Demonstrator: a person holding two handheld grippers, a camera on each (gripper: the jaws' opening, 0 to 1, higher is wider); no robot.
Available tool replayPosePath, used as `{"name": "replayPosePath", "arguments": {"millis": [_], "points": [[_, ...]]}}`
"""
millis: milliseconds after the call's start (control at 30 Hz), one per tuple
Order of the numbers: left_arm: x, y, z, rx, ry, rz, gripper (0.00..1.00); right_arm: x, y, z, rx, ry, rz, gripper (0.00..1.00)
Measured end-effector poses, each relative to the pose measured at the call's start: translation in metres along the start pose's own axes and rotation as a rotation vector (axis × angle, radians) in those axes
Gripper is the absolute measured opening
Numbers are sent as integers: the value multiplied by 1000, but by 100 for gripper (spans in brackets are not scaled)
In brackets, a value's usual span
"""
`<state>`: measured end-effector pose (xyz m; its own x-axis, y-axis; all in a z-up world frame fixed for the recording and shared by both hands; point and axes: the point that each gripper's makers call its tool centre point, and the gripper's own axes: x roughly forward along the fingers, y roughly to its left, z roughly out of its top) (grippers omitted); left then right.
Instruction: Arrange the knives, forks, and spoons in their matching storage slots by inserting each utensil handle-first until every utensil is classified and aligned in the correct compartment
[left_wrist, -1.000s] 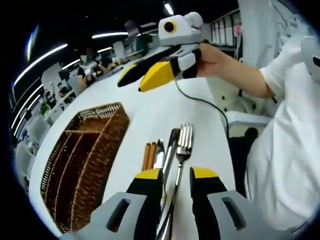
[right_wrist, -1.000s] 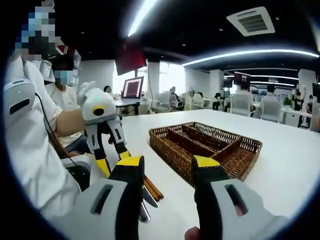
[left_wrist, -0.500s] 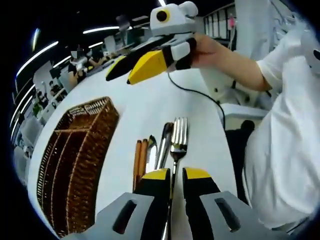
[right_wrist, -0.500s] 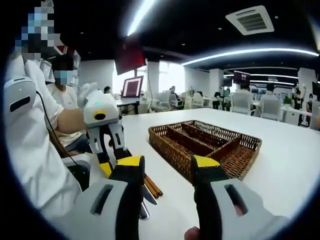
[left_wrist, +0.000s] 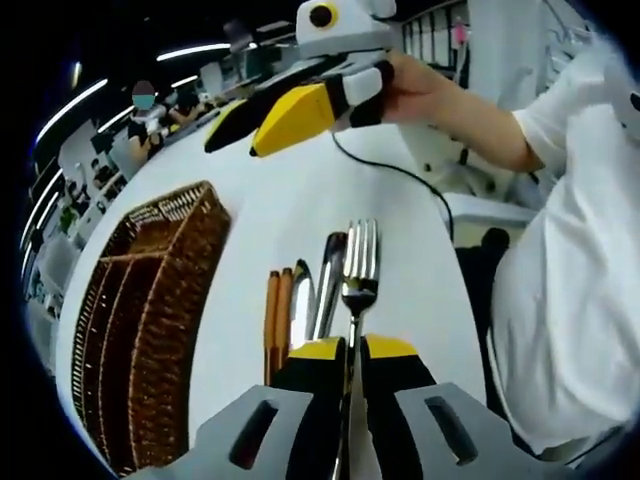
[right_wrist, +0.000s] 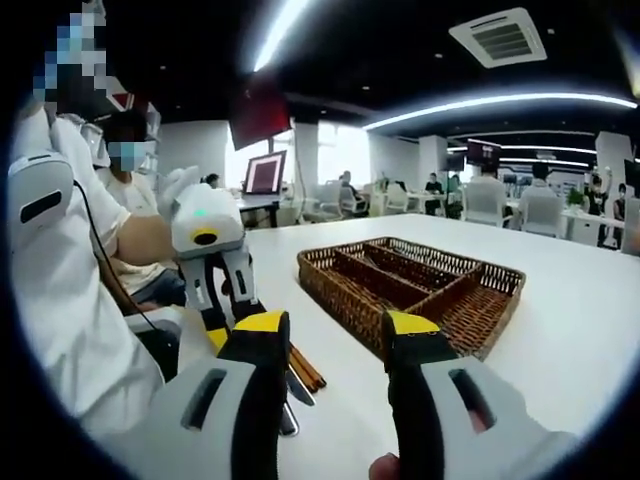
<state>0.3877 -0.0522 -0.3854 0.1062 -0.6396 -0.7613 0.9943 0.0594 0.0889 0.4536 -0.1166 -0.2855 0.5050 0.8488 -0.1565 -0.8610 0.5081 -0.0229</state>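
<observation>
On the white table (left_wrist: 300, 190), a silver fork (left_wrist: 358, 262) lies tines away from me, and my left gripper (left_wrist: 347, 348) is shut on its handle. Left of the fork lie a dark-handled steel utensil (left_wrist: 327, 268) and wooden-handled utensils (left_wrist: 277, 310). The brown wicker tray (left_wrist: 140, 320) with long slots sits further left. My right gripper (left_wrist: 285, 112) hovers above the far end of the table. In the right gripper view that gripper (right_wrist: 335, 335) is open and holds nothing; the left gripper (right_wrist: 212, 262) points down at the utensils (right_wrist: 303, 372), left of the wicker tray (right_wrist: 410, 290).
A black cable (left_wrist: 400, 195) runs across the table toward the person's arm (left_wrist: 470, 125). The person's white shirt (left_wrist: 570, 300) stands at the table's right edge. Office desks, chairs and other people fill the background.
My left gripper's jaws have come together on the fork's handle. The right gripper has stayed open, hovering in about the same place.
</observation>
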Motion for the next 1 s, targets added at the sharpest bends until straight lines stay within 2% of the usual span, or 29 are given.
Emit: {"name": "replayPosePath", "arguments": {"millis": [600, 1000], "points": [[5, -2, 1, 5, 28, -35, 3, -2, 0, -4, 11, 1, 0, 38], [0, 1, -1, 0, 44, -29, 2, -4, -1, -6, 16, -3, -3, 37]]}}
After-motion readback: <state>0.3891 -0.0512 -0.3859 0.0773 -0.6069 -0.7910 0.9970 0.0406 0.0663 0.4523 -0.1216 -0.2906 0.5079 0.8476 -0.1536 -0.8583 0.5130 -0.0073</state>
